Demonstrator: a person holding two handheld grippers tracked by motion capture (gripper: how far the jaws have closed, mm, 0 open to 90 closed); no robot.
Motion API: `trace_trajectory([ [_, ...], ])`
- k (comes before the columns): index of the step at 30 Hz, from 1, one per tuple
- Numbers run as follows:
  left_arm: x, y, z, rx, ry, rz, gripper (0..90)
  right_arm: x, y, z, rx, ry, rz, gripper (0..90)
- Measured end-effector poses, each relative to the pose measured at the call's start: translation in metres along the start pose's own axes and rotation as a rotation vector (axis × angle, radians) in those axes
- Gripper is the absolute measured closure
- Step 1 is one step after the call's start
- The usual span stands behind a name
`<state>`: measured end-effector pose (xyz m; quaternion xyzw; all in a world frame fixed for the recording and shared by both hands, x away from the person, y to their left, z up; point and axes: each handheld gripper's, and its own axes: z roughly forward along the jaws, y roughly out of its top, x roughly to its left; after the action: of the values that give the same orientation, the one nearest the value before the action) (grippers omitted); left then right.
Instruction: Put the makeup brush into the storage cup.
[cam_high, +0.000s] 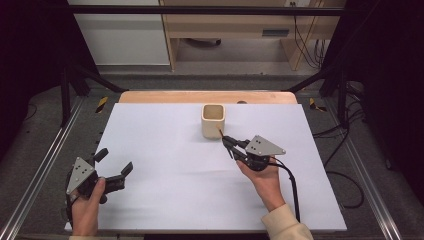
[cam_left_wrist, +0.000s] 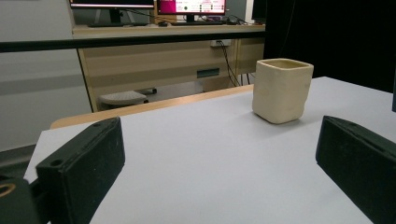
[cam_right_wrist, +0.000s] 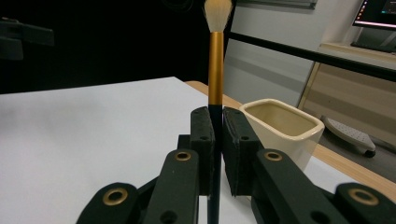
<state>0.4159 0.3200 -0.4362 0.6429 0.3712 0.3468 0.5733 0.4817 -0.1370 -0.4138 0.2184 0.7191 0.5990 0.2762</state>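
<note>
The right gripper (cam_high: 229, 141) sits right of centre on the white counter (cam_high: 165, 150), its fingers (cam_right_wrist: 201, 140) closed on the dark handle of a brush (cam_right_wrist: 215, 70) that stands upright between them, gold ferrule and pale bristles on top. Just beyond it, at the far middle of the counter, a cream square cup (cam_high: 213, 120) stands upright, apart from the brush. At the near left, the left gripper (cam_high: 116, 162) is held by a hand (cam_high: 86, 210), its fingers (cam_left_wrist: 84, 163) spread wide and holding nothing
</note>
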Motion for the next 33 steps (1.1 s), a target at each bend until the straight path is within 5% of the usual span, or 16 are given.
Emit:
trace_trajectory([
  [23, -0.002, 0.000, 0.001, -0.001, -0.009, 0.007, 0.5, -0.009, -0.003, -0.003, -0.108, 0.021, 0.169, 83.2],
  [33, -0.003, 0.000, 0.001, 0.008, -0.008, 0.017, 0.6, -0.013, 0.003, 0.002, -0.115, 0.002, 0.175, 83.2],
])
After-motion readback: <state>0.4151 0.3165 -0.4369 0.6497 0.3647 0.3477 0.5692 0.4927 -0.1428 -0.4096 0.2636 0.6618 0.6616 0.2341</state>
